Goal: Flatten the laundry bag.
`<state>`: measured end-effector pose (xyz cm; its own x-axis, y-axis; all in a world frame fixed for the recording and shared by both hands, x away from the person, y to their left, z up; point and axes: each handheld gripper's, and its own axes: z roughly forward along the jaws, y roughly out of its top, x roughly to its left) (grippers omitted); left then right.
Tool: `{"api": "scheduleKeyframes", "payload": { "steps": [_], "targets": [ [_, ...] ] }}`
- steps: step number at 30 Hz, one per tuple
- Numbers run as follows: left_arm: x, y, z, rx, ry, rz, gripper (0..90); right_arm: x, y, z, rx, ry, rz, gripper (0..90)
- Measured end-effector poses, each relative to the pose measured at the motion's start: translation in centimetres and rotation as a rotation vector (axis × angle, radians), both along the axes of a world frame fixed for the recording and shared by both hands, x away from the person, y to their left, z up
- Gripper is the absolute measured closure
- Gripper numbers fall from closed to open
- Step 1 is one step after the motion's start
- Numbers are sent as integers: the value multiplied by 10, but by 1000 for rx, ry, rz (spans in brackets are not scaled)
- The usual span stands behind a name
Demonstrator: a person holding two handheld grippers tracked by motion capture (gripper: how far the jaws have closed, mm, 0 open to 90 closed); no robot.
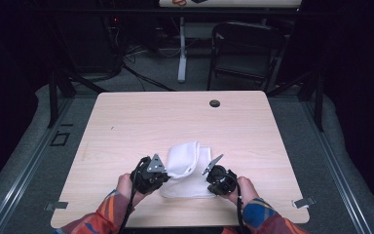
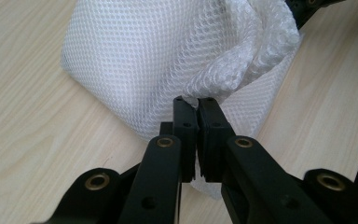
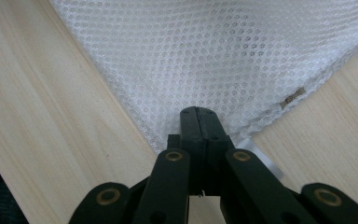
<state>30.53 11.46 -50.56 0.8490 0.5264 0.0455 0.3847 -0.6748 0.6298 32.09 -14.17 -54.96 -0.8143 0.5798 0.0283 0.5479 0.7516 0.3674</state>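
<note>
White mesh bag [image 1: 187,168] lies on the wooden table [image 1: 126,126] near its 6 o'clock edge. Left gripper [image 2: 194,103], at the bag's 9 o'clock, is clamped on a raised fold. Right gripper [image 3: 199,112], at 3 o'clock, pinches the bag's edge.

Bare table [image 1: 141,117] is lying open all around; only the white mesh bag [image 1: 187,168] is sitting between the left gripper [image 1: 161,171] and right gripper [image 1: 213,175].

The mesh cloth [image 1: 187,170] lies on the table [image 1: 141,122] near its front edge, between both hand-held grippers.
</note>
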Motion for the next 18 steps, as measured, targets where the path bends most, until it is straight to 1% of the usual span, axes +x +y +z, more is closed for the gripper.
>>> {"api": "scheduleKeyframes", "payload": {
  "steps": [3,4,5,8,9,10,11,12,14,18],
  "targets": [
    [1,2,0,4,-2,8,871,0,0,0,0,1,-2,900],
    [0,3,0,0,-6,18,871,1,-1,0,0,0,-4,900],
    [1,4,0,3,-3,22,871,1,-1,0,-7,-1,-3,900],
    [3,9,0,0,1,44,871,1,-2,0,-3,-1,-6,900],
    [3,9,0,0,1,44,871,1,-2,0,-3,-1,-6,900],
    [3,10,0,-1,4,44,870,1,-2,0,-6,-3,-6,900],
    [3,12,0,9,9,50,871,1,-2,0,-7,-3,-7,900],
    [3,14,0,5,13,55,871,1,-2,1,-9,4,-4,900],
    [3,15,-1,1,18,58,871,1,-3,0,1,0,-9,900],
    [5,21,-2,7,34,74,870,2,-3,0,-9,2,-10,900]
  ]
}}
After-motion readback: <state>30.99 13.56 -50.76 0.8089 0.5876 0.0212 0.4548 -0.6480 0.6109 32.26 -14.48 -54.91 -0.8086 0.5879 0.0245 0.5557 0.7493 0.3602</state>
